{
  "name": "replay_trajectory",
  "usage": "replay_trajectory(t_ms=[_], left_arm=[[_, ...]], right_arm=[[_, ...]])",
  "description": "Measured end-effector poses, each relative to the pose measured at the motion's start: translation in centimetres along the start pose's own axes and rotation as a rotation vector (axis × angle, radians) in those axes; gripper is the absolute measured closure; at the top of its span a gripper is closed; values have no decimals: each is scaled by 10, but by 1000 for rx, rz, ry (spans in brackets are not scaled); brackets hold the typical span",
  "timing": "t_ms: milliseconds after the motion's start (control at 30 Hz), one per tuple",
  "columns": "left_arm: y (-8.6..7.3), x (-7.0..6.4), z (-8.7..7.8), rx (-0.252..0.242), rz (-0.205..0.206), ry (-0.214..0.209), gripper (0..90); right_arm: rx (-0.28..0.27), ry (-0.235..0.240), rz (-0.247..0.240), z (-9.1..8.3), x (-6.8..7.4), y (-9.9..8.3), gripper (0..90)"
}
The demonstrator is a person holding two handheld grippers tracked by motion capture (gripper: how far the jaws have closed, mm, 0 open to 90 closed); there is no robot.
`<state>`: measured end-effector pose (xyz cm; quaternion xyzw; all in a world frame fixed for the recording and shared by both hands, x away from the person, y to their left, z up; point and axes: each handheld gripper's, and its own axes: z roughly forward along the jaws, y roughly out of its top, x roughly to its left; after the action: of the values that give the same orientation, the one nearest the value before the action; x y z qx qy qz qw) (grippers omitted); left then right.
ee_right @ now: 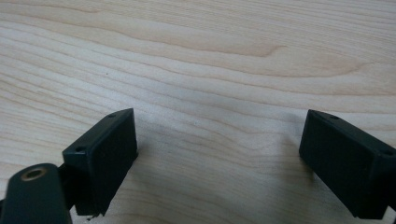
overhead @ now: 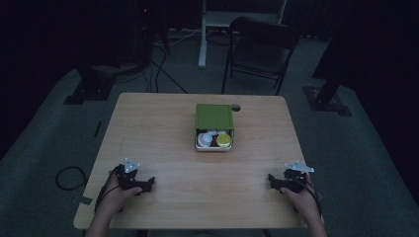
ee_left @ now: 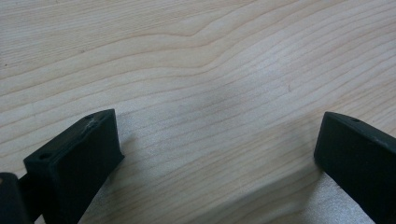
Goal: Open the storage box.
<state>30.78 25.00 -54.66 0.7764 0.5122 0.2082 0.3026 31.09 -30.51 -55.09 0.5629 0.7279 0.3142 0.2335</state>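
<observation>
High view: light wooden table (overhead: pixel 163 148) in a dim room. Item one, a small box (overhead: pixel 214 146) at the table's middle, slightly toward the far edge, its green lid (overhead: pixel 213 117) slid back toward the far side so the near part lies uncovered; inside show a white round piece (overhead: pixel 204 139) at left and a yellow-green round piece (overhead: pixel 224 140) at right, side by side. Item two, left gripper (overhead: pixel 147 184), held in a hand (overhead: pixel 116 197) at the near left corner, resting low on the table, well apart from the box. Item three, right gripper (overhead: pixel 273 180), held in a hand (overhead: pixel 305 200) at the near right corner, likewise low on the table and well apart from the box. Beyond the table, a dark folding chair (overhead: pixel 259 52) on the floor. Left gripper view: left gripper (ee_left: pixel 217 144) with both black jaws spread wide, bare wood grain between them, nothing held. Right gripper view: right gripper (ee_right: pixel 219 140) with jaws equally wide apart over bare table (ee_right: pixel 210 56), nothing held.
</observation>
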Motion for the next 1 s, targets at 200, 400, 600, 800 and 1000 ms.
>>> replay_trajectory(t_ms=[200,400,600,800,1000], left_arm=[[0,0,0,0,0,0,7],[0,0,0,0,-1,0,7],[0,0,0,1,0,0,6],[0,0,0,1,0,0,6],[0,0,0,1,1,0,6]], right_arm=[[-1,6,-9,1,1,1,104],[-6,-10,-18,2,4,2,104],[-19,-41,-56,7,10,8,106],[-29,-69,-128,11,19,14,108],[-34,-73,-173,13,24,18,109]])
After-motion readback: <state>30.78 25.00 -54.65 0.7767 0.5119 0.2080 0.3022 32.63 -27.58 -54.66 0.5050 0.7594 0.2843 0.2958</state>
